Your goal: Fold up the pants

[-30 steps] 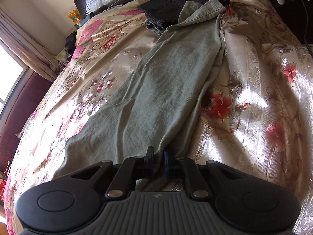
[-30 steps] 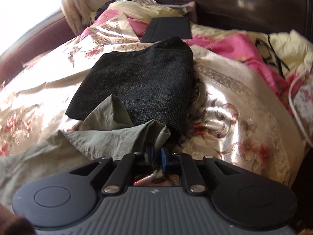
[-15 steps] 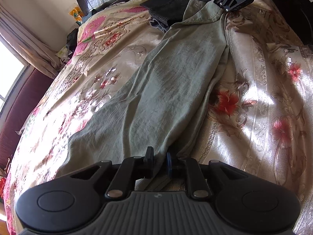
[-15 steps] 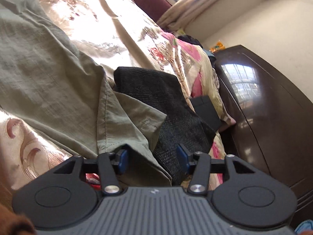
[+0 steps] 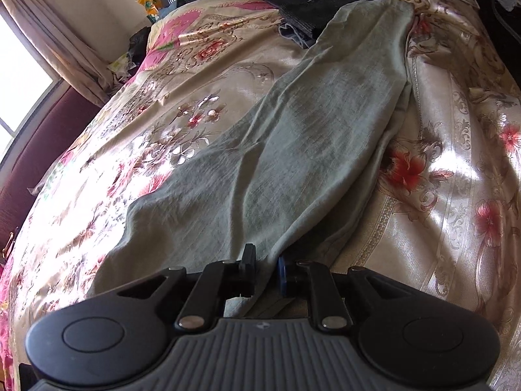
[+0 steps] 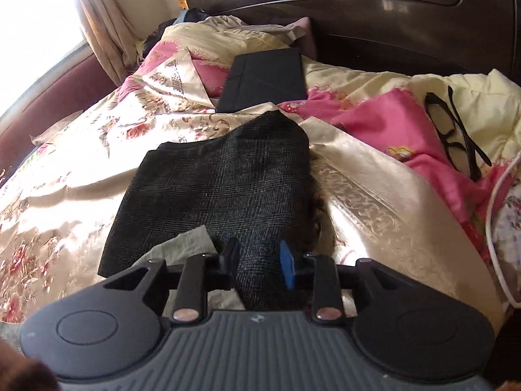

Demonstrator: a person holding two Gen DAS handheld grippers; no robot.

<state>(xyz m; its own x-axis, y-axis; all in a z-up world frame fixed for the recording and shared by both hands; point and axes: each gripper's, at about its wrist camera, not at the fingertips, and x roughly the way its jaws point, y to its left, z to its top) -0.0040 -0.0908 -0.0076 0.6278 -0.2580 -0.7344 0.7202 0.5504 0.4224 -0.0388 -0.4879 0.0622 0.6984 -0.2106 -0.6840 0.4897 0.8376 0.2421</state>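
Two grippers work one pair of grey-green pants (image 5: 293, 150), which lies stretched across the floral bedspread (image 5: 456, 169) from the bottom centre of the left wrist view up to the upper right, where its far end overlaps a folded dark garment (image 5: 322, 9). The left gripper (image 5: 266, 268) is pinched onto the near end of the pants, cloth bunched between its nearly closed fingers. The right gripper (image 6: 259, 262) stands with its fingers apart and nothing between them, hovering over the dark garment (image 6: 221, 195); only a corner of the pants (image 6: 185, 244) shows at the lower left of that view.

The step in hand looks like squaring up the length before a fold — the two legs seem to lie one on the other, with the lower edge peeking out along the right side. To do it well, the free gripper would likely retake the far end at its edge (not the dark garment beneath), pull gently against the left hold to take out the diagonal wrinkles, then carry one end over to meet the other.

No brand, label or writing can be read — a small mark on each gripper body is too small to tell.
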